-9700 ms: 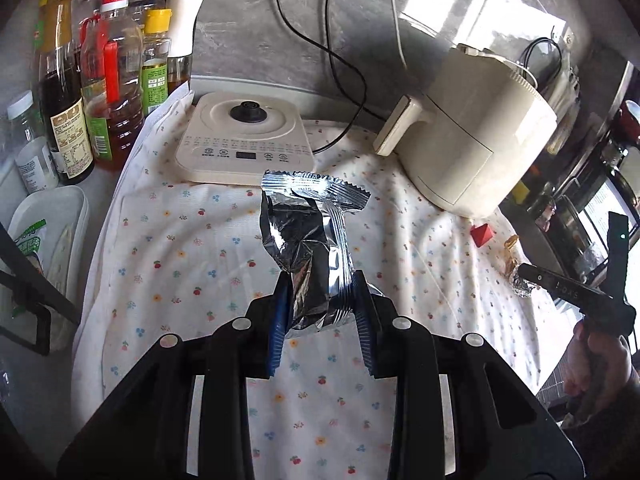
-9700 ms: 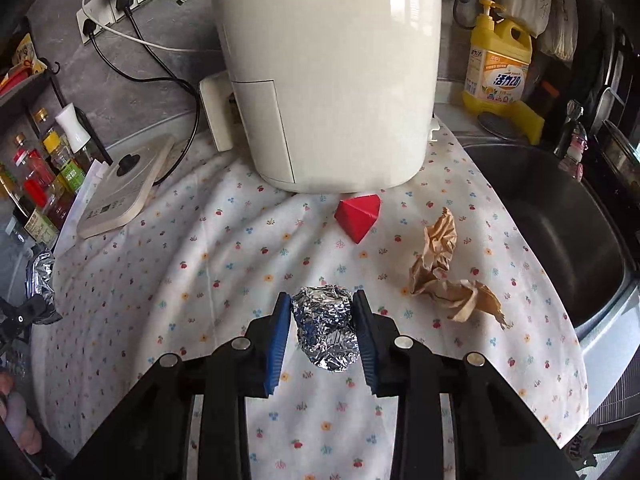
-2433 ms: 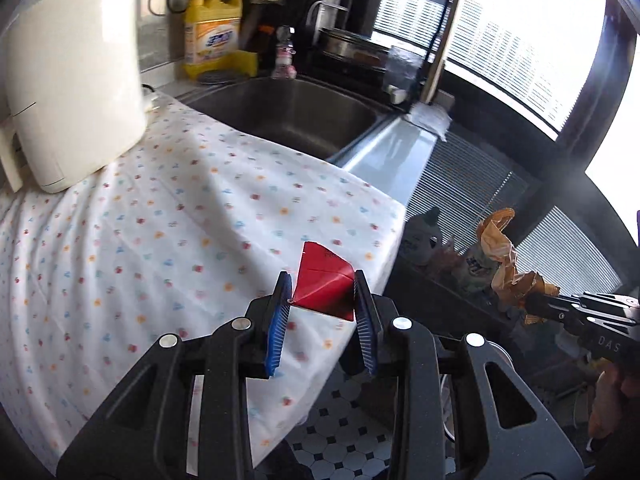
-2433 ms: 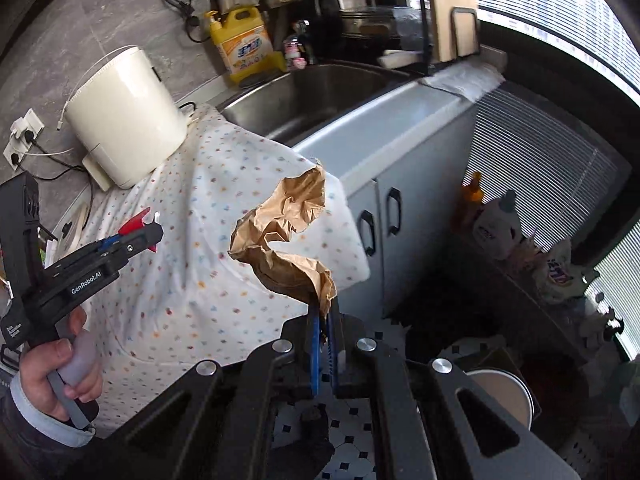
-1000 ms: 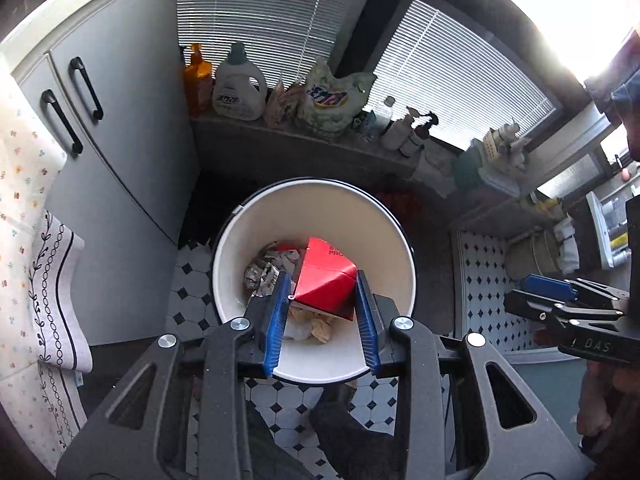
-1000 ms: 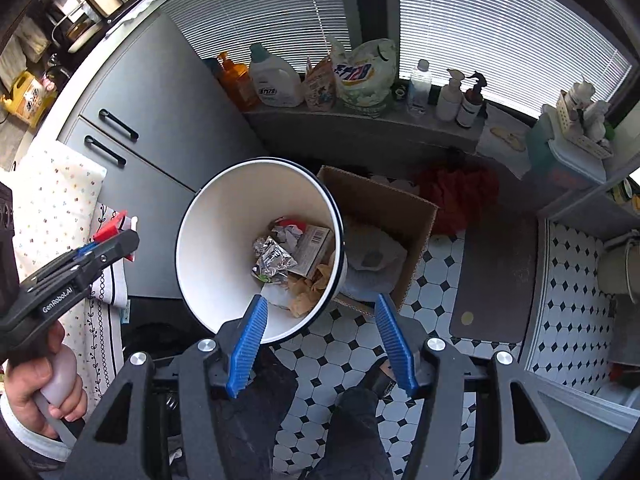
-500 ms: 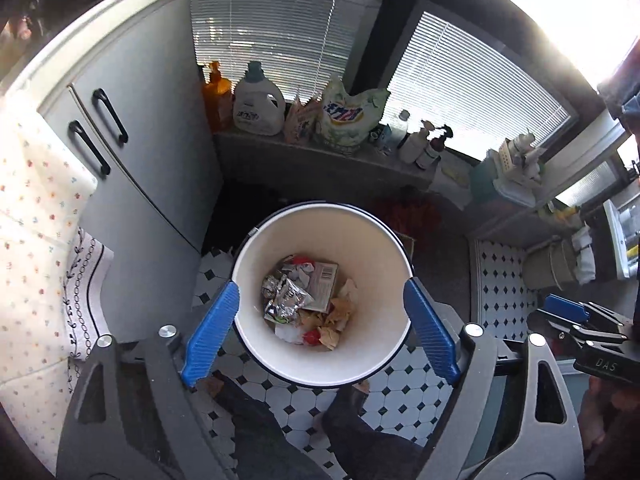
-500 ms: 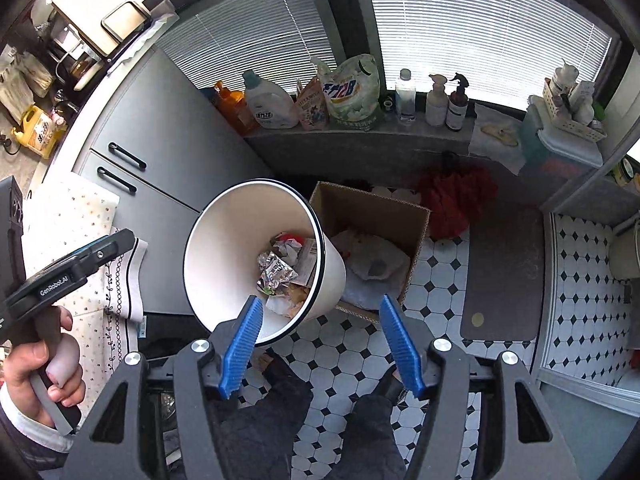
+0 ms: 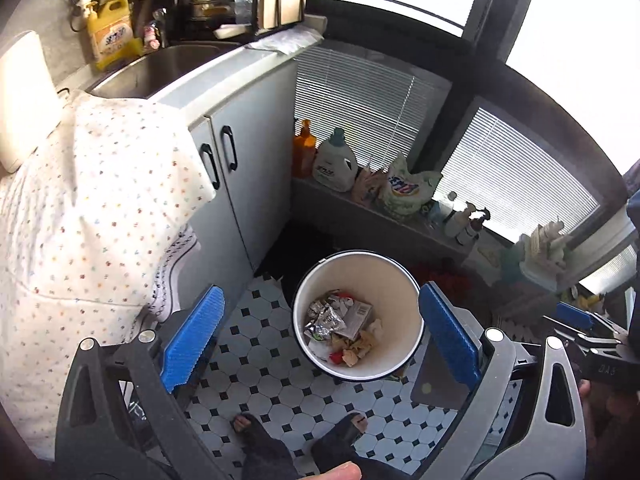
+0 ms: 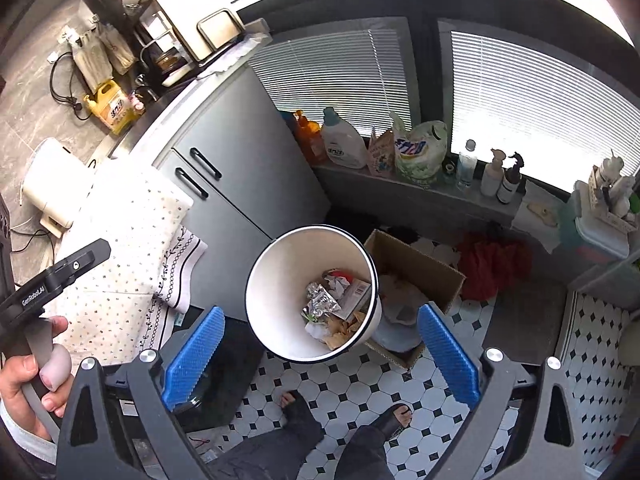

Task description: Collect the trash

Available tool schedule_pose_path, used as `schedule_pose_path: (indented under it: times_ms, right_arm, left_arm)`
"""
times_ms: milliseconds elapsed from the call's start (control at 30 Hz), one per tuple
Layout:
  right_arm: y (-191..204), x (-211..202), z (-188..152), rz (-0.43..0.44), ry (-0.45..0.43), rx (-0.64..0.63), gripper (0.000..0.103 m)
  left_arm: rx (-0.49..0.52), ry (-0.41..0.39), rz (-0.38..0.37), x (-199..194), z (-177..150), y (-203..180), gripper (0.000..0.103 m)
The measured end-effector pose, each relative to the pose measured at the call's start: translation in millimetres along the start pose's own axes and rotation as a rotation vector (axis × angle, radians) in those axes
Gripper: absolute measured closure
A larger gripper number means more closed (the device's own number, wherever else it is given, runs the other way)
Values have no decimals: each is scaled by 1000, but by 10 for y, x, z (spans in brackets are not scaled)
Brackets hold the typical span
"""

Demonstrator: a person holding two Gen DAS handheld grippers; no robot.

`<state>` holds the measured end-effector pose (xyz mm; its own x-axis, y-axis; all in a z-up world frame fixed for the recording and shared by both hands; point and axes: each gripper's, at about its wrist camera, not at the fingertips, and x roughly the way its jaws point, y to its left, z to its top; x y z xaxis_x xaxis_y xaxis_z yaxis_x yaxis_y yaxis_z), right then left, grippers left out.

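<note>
Now pulled back higher above the white bin than half a second ago. Left gripper hanging spread wide, gripping nothing; right gripper likewise gaping and bare. Foil trash, brown paper and red scrap lying inside the bin. Cardboard box sitting just beside, on checkered floor tiles.

crumpled foil, paper scraps, inside white bin
</note>
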<state>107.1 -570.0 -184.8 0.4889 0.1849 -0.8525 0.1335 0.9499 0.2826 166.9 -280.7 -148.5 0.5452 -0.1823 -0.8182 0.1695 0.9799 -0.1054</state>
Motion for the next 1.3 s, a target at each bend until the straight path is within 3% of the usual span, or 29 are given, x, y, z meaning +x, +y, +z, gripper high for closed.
schedule_pose_path:
  times_ms: [333, 633, 1100, 1300]
  right_arm:
    - [850, -409, -4, 51, -83, -87, 8]
    - [1597, -887, -272, 55, -137, -137, 8]
    - [2358, -1622, -801, 122, -249, -268, 8]
    - [2627, -1799, -1027, 157, -268, -309, 8]
  left_arm:
    - [-56, -153, 61, -939, -155, 520, 6]
    - [-157, -233, 100, -1755, -628, 1154, 6]
    - [-186, -412, 155, -2930, -1264, 1524, 6]
    - [-213, -454, 197, -3299, -1529, 1666, 6]
